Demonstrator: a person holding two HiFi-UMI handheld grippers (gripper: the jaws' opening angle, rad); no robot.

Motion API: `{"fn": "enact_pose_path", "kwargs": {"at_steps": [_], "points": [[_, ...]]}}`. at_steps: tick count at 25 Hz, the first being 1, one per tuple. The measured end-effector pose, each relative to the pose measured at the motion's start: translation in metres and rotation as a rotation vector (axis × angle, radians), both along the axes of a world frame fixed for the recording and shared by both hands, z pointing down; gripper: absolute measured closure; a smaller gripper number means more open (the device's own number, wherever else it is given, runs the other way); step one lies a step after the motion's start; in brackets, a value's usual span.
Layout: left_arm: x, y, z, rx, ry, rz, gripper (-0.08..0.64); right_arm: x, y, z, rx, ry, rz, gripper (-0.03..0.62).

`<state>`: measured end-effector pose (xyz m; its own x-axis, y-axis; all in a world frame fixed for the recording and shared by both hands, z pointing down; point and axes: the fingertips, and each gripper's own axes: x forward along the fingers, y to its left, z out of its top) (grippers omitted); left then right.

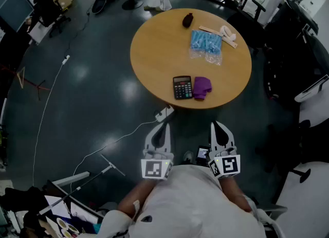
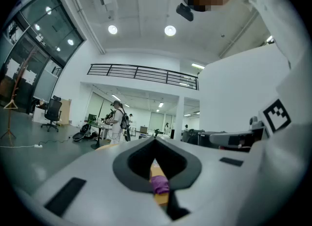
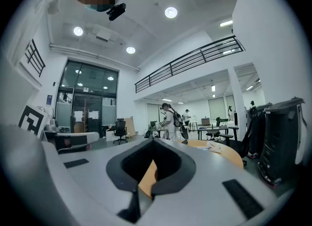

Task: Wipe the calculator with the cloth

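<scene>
A black calculator [image 1: 182,87] lies near the front edge of the round wooden table [image 1: 154,52], with a crumpled purple cloth [image 1: 201,87] right beside it on its right. Both grippers hang close to the person's body, well short of the table. My left gripper [image 1: 163,125] is shut with nothing in it. My right gripper [image 1: 219,125] is also shut and holds nothing. In the left gripper view the purple cloth [image 2: 159,184] shows far off through the gap of the closed jaws. The right gripper view shows only the table's edge [image 3: 147,181] through its jaws.
Farther back on the table lie a pack of blue items in clear plastic [image 1: 206,44], a dark small object [image 1: 187,20] and wooden sticks with a white piece [image 1: 222,32]. A white power strip [image 1: 164,113] and cable lie on the floor. Black chairs [image 1: 280,62] stand at the right.
</scene>
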<state>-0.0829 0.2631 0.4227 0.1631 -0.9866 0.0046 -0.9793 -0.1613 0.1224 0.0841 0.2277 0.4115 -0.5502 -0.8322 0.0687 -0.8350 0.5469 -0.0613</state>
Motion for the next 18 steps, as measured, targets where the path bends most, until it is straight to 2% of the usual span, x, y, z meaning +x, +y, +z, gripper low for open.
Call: {"fn": "enact_pose_path", "kwargs": {"at_steps": [11,18], "points": [[-0.001,0.005,0.003,-0.011,0.008,0.003,0.554,-0.002,0.005,0.003,-0.009,-0.006,-0.007,0.577],[0.01,0.006,0.009,-0.028,0.007,0.016,0.554,0.008,0.006,-0.001,-0.005,-0.069,-0.025,0.577]]}}
